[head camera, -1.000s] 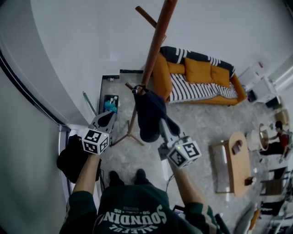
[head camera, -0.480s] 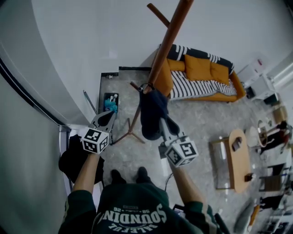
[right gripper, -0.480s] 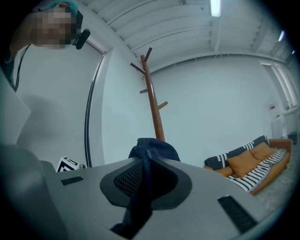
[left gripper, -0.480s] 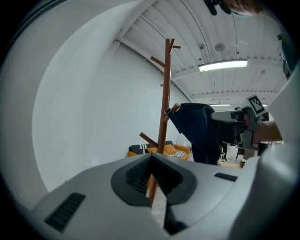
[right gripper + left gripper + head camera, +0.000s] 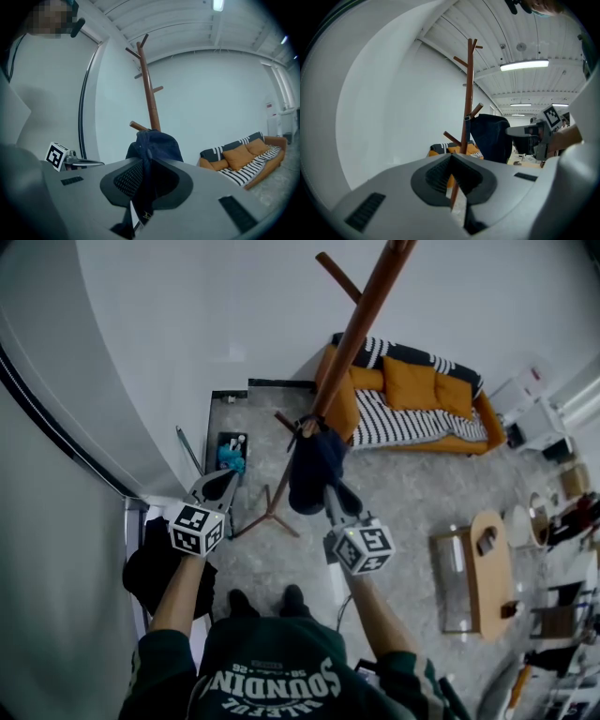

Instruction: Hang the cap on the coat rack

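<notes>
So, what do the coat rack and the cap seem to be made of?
The coat rack looks like wood with a smooth reddish-brown finish: round pole and pegs, faint sheen. The cap seems to be soft navy cloth, matte, maybe cotton: it folds and sags loosely.

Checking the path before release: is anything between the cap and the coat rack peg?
Nothing visible. The cap already meets the lower peg of the coat rack, with the right gripper jaws shut on its lower edge.

A living room set up inside a hall. A sofa (image 5: 412, 423), low table (image 5: 494, 579) and coat rack (image 5: 352, 334) stand under strip lights (image 5: 524, 66).
</notes>
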`<state>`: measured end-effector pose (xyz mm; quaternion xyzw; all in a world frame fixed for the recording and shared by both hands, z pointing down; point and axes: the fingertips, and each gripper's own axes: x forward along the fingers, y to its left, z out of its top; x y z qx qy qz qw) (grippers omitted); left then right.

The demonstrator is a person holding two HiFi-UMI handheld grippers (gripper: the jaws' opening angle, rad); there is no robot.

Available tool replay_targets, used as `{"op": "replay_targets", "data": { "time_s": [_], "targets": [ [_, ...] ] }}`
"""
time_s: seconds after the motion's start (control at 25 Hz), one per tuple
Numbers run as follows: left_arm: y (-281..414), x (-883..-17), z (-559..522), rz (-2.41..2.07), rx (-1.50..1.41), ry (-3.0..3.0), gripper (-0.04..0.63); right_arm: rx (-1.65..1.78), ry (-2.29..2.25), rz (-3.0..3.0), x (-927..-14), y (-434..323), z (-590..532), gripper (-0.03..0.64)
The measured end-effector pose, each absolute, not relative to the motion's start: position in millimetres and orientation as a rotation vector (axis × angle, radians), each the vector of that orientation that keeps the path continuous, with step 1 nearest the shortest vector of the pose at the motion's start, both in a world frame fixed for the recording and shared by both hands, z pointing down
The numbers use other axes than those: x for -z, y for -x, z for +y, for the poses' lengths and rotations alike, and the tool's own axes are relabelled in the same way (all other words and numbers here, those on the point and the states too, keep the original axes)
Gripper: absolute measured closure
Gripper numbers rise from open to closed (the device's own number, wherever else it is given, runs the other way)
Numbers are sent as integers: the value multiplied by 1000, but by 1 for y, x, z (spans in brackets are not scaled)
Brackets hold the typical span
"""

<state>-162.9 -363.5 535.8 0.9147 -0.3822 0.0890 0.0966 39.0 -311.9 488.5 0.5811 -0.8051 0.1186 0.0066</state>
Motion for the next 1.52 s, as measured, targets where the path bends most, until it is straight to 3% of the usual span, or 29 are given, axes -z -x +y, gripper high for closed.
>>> {"op": "replay_targets", "data": {
  "time_s": [0.52,1.52],
  "targets": [
    [167,-546,-354,-1194,-310,-2650,595,-545,-1665,-2470,-561,-48,-326,554],
    [112,-542,-317,-1416,-265,-2532,595,-406,-1459,-2606,-554,-110,-315,522]
  ]
}}
